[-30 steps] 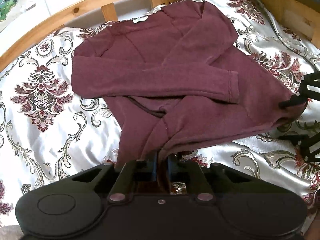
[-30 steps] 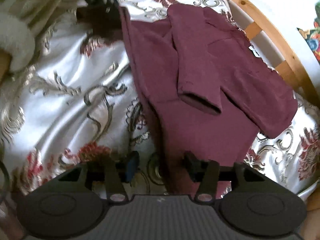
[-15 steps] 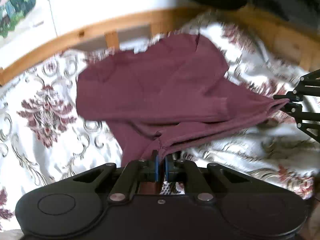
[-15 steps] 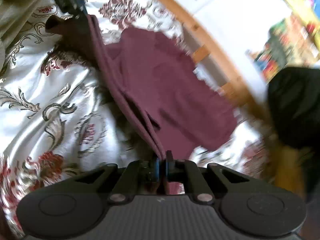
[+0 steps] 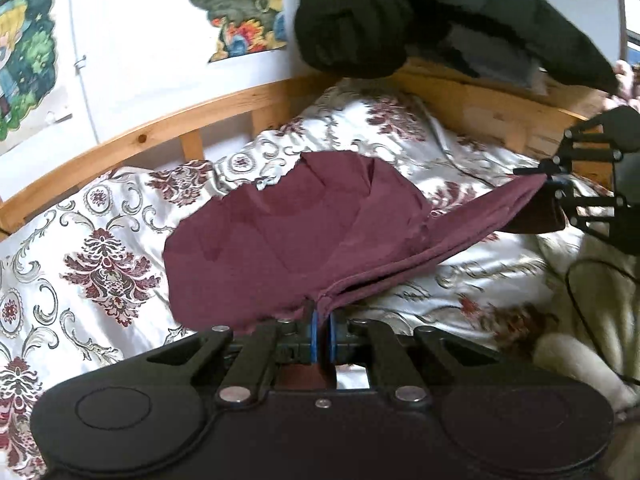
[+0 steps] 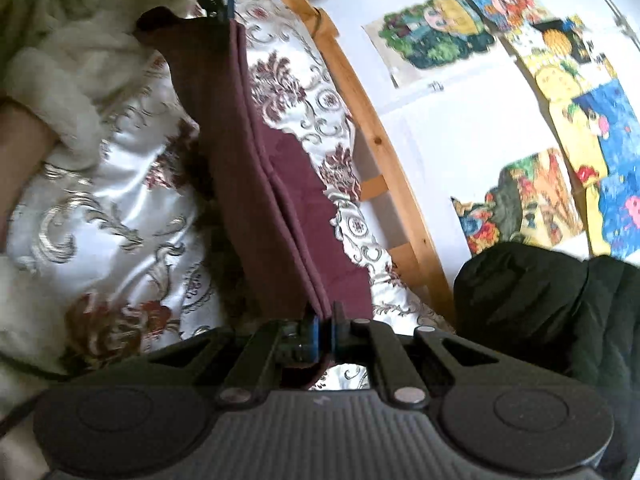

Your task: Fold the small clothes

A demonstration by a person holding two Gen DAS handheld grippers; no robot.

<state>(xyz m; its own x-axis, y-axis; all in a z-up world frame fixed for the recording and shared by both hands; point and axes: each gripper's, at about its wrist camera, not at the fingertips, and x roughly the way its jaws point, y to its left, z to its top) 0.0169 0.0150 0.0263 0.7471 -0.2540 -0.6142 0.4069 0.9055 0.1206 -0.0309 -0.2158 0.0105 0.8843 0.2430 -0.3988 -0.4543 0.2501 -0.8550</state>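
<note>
- Maroon knit long-sleeved top (image 5: 288, 232): the task's garment, on the bed. In the left wrist view its body sits at centre; the hem edge runs taut from 6 o'clock out to 3 o'clock, lifted off the bedding between the two tools. Far part rests on the cover.
- White satin bedspread with dark red floral medallions (image 5: 92, 248): under the top, filling 7 to 10 o'clock. Slippery-looking; the resting part could slide instead of hinging.
- Pale wooden slatted bed rail (image 5: 168, 136): curved, at 10 to 12 o'clock behind the top.
- Black padded garment (image 5: 400, 20): draped at 12 to 2 o'clock over the frame, well apart from the top.
- Left gripper (image 5: 323, 330): at 6 o'clock, blue pads pinched narrow onto a hem corner.
- Right gripper (image 5: 554, 184): at 3 o'clock in the left wrist view, clamped on the other hem corner; its own view (image 6: 325, 334) shows doubled fabric between the pads.
- Risks, judged:
  - Thin bite at each corner; a tug may pull the hem free.
  - Uneven hand heights would skew the fold line.
  - Folded sleeves may spill loose as the hem carries over.
</note>
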